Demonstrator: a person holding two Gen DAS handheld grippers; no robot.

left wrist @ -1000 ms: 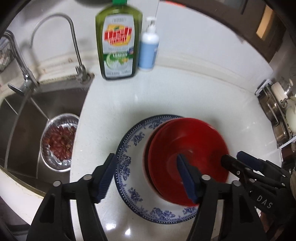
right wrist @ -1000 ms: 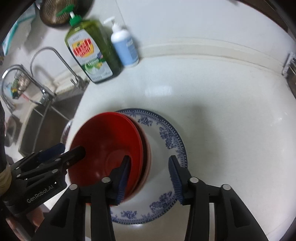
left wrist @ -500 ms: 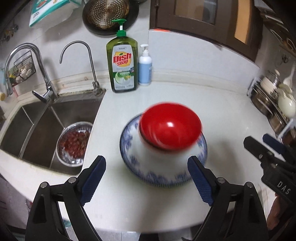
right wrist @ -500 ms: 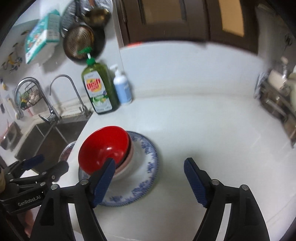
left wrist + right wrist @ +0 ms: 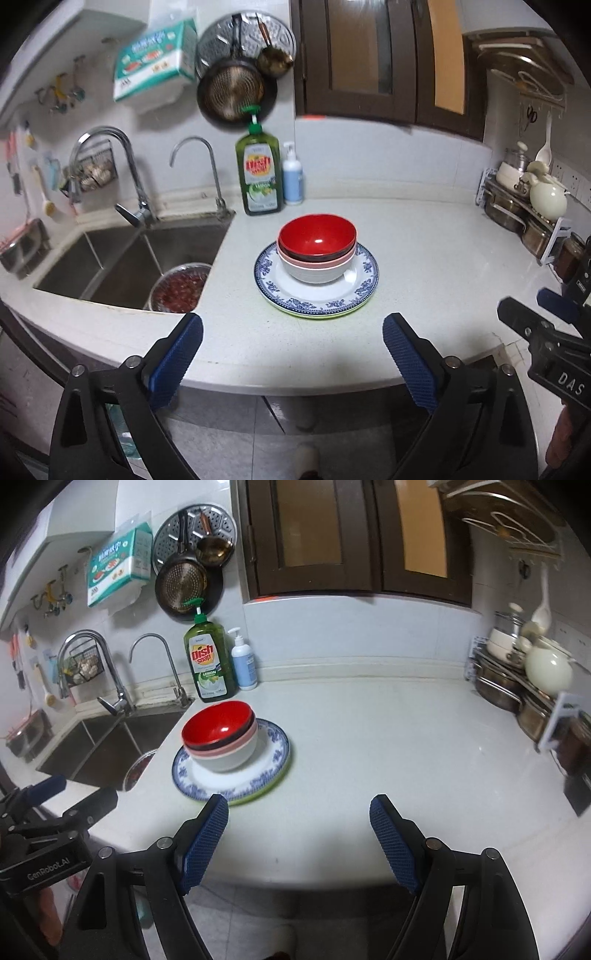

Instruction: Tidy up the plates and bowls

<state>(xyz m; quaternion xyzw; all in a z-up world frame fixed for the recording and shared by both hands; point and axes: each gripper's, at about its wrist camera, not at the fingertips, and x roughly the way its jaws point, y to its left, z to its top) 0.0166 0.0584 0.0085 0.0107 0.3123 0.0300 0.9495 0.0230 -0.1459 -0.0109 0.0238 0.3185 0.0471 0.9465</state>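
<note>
Now your white stone counter carries the blue-patterned round plate near the steel sink on its left, and nested on that plate sit the white bowl and the glossy red bowl. Your left gripper is opening, nothing between its pads, and your right gripper hangs released and empty; both are well apart from the stack.

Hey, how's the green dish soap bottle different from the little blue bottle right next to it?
The dish soap bottle is taller and wider than the blue bottle. The dish soap bottle is translucent green with a red and yellow label, while the blue bottle is pale blue with no label that can be read. The dish soap bottle has a green pump; the blue bottle's is white. Both stand upright at the back of the counter, by the wall.
</note>
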